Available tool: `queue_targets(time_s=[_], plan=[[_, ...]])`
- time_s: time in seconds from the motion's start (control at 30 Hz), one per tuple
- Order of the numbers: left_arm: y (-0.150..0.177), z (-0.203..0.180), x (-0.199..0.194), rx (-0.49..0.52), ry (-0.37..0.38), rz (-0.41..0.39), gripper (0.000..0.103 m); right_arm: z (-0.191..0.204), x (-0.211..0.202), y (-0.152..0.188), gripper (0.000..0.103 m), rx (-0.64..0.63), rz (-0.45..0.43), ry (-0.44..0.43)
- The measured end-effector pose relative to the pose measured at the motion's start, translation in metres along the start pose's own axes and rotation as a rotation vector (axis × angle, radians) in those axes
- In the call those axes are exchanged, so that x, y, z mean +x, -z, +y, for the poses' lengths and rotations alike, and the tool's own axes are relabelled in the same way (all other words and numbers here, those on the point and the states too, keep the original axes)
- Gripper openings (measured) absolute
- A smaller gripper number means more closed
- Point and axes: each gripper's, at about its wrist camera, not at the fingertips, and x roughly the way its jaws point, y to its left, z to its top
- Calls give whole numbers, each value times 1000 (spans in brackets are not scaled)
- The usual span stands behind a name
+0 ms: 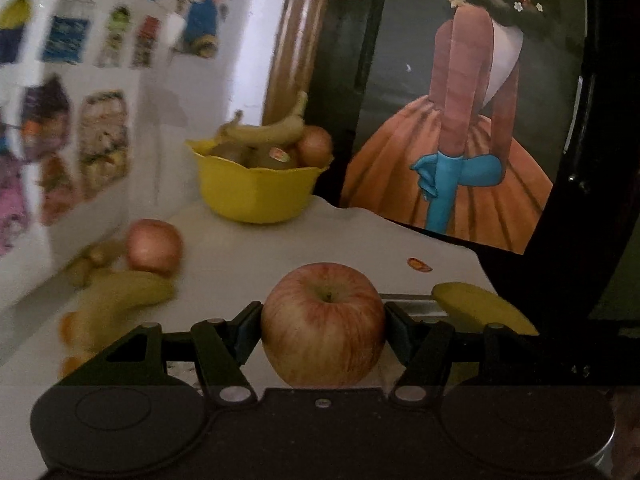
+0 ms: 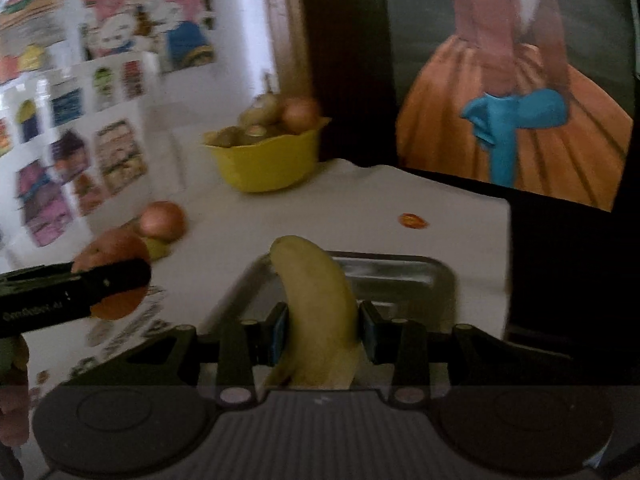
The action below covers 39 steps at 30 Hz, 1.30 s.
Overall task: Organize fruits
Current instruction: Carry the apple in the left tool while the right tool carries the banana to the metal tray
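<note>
A white table (image 1: 320, 240) stands against a wall covered in cartoon posters, with a large dark painting of a figure in an orange skirt at its far edge.

Nearest in the left wrist view, the left gripper (image 1: 323, 326) is clamped on a red-streaked apple (image 1: 323, 324), one pad on each side, stem dimple facing up. Just right of its right finger, the tip of a banana (image 1: 476, 306) pokes in. In the right wrist view that banana (image 2: 316, 308) stands upright between the fingers of the right gripper (image 2: 322, 326), which press on it from both sides.

Only the right wrist view shows the metal tray (image 2: 400, 272) just beyond the fingers, behind the banana. It also shows the left gripper (image 2: 80, 292) side on, off to the left of the fingers, with white lettering on its body too blurred to read.

Left of the left gripper's fingers lies a loose cluster of fruit: a second banana (image 1: 124, 292), a second apple (image 1: 154, 246), and smaller pieces, blurred. A small orange sticker (image 1: 419, 265) sits on the table ahead and to the right.

Farthest ahead, the yellow bowl (image 1: 256, 192) holds a third banana (image 1: 264, 130), a round reddish fruit and brown fruits, one with a label (image 1: 280, 155) too small to read.
</note>
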Motion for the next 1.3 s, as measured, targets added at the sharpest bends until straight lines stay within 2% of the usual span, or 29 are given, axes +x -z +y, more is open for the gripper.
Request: queue_targets(time_s=[0.17,0.37,0.87,1.3], plan=[[1,-14,36,-3,24,27,66,-19,25,-2,42,24,14,41],[8,-27,55,35,49,45,66,-28,38,-1,42,15,28,66],[18,-30,78,41,22,134,66,-32,49,6,42,15,63,72],[18,-35,80,65,4,124,66,-31,49,9,42,-3,70,58]])
